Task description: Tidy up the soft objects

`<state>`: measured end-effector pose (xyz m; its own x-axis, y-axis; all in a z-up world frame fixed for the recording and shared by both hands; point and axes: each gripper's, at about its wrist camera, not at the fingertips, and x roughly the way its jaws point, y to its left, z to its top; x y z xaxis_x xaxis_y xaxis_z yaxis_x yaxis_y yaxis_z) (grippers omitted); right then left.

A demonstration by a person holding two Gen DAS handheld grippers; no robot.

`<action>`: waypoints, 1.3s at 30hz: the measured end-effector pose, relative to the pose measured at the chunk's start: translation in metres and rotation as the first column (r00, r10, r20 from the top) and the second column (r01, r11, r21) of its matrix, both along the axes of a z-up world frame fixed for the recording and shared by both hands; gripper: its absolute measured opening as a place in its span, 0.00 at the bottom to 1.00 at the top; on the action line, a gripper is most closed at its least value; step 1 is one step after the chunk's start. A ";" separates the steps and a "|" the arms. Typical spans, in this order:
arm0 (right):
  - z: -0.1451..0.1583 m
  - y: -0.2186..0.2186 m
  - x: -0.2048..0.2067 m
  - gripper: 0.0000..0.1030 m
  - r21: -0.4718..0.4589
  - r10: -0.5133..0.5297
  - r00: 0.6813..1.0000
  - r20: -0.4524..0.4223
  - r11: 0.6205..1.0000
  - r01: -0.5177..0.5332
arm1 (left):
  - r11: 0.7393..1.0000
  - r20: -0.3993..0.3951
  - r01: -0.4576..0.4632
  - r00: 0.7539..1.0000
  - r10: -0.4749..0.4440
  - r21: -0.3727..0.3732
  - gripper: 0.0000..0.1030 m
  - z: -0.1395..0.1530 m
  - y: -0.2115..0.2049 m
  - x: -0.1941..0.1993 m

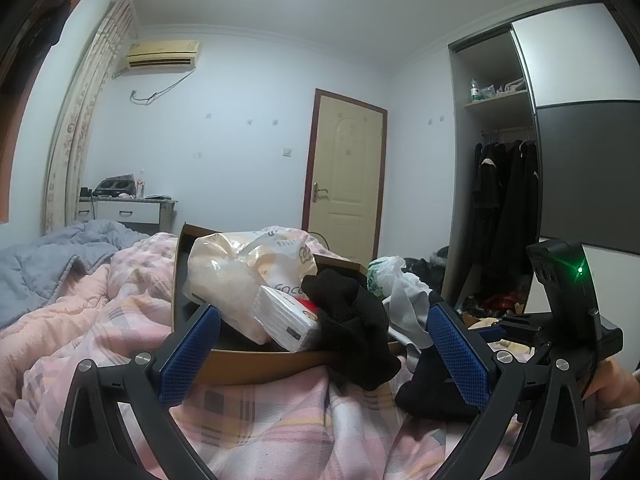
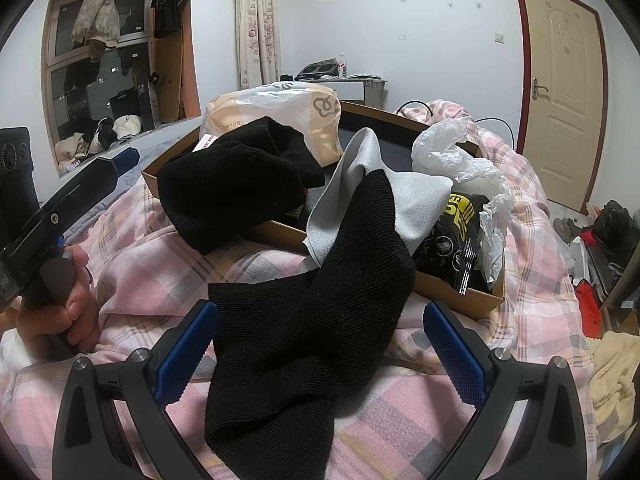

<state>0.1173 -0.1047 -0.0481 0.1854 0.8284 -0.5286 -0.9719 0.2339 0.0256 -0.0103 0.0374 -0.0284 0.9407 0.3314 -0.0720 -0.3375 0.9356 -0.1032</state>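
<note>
A shallow brown cardboard box (image 2: 460,296) lies on the pink plaid quilt. A long black knit cloth (image 2: 304,312) drapes from the box rim onto the quilt. My right gripper (image 2: 320,344) is open with its blue pads on either side of this cloth. A second black knit piece (image 2: 228,196) hangs over the box's left edge; it shows in the left wrist view (image 1: 352,320). A grey cloth (image 2: 360,196) lies in the box. My left gripper (image 1: 320,352) is open and empty before the box rim (image 1: 256,364).
The box also holds a beige plastic bag (image 1: 236,268), a tissue pack (image 1: 288,320), a white plastic bag (image 2: 460,156) and a black-yellow packet (image 2: 456,236). A grey-blue quilt (image 1: 44,264) lies at the left. A wardrobe with dark coats (image 1: 504,200) stands on the right.
</note>
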 end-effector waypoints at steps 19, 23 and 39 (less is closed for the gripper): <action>-0.002 0.003 -0.013 0.97 -0.029 0.002 0.997 0.081 1.000 0.001 | 1.000 0.011 0.004 1.000 -0.003 -0.023 1.00 -0.001 0.005 -0.003; -0.005 0.006 -0.017 0.77 -0.061 -0.001 0.993 0.114 0.998 0.008 | 1.000 0.011 0.004 1.000 -0.003 -0.026 1.00 -0.001 0.005 -0.004; 0.000 -0.005 -0.019 0.18 -0.009 0.031 0.994 0.104 0.999 -0.031 | 1.000 0.008 0.002 1.000 -0.002 -0.021 1.00 -0.001 0.004 -0.003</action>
